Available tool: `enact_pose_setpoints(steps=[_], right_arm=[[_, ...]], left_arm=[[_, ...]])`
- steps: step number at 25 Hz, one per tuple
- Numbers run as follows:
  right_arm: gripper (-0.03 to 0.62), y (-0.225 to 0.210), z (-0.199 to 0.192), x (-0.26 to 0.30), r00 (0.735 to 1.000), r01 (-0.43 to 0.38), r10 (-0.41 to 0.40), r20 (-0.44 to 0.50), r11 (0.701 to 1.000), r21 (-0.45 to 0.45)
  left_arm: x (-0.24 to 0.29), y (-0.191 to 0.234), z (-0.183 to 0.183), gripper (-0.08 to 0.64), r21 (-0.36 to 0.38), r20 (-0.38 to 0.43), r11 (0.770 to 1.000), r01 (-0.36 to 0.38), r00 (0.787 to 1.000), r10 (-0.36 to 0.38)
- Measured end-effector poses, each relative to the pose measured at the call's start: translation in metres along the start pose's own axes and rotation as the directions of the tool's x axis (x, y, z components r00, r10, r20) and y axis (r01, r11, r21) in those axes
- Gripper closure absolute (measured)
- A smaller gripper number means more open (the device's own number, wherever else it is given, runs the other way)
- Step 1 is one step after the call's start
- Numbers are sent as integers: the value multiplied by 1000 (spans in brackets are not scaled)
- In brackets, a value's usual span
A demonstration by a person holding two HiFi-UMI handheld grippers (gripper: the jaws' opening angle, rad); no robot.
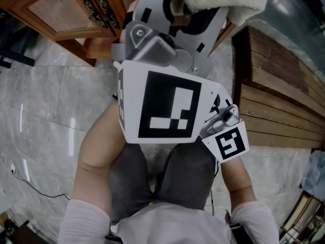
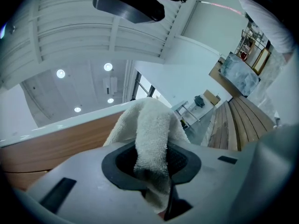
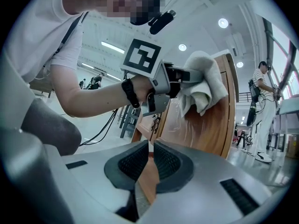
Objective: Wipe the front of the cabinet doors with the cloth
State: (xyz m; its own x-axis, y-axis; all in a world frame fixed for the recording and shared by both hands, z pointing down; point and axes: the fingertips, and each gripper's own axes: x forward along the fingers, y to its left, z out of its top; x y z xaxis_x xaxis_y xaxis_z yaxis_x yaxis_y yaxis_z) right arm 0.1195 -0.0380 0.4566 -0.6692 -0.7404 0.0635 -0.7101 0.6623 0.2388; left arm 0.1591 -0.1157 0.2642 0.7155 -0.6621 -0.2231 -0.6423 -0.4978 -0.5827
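Okay, your left gripper (image 2: 152, 162) has its jaws clamped on the white terry cloth (image 2: 152, 125), bunched ahead of them against the brown wooden cabinet door (image 3: 210, 125). Your right gripper (image 3: 149, 160) has its jaws closed, empty.

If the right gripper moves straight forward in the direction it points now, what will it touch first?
Probably the wooden cabinet door, straight beyond the right gripper; the cloth sits higher. Depth is unclear.
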Motion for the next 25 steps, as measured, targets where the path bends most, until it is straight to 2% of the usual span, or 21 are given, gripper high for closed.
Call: enact_pose_setpoints(steps=[4,7,11,13,17,25], right_arm=[[535,18,7,21,999,-40,41,17,999,-6],[535,37,11,42,996,-83,83,24,996,-18],[535,55,16,64,993,-113,114,32,993,-25],[535,63,18,72,992,-119,120,31,992,-30],[535,69,15,77,993,-118,119,12,992,-35],[535,50,2,68,997,-69,68,-36,997,-34]], left_arm=[[-45,28,-15,446,56,-46,998,-21,999,24],[-82,56,-35,446,78,-90,995,-69,993,76],[-114,96,-75,446,94,-156,982,-162,972,176],[-123,110,-96,446,98,-197,978,-187,959,203],[-124,115,-124,446,100,-248,978,-183,947,202],[-98,99,-138,446,77,-222,984,-160,960,174]])
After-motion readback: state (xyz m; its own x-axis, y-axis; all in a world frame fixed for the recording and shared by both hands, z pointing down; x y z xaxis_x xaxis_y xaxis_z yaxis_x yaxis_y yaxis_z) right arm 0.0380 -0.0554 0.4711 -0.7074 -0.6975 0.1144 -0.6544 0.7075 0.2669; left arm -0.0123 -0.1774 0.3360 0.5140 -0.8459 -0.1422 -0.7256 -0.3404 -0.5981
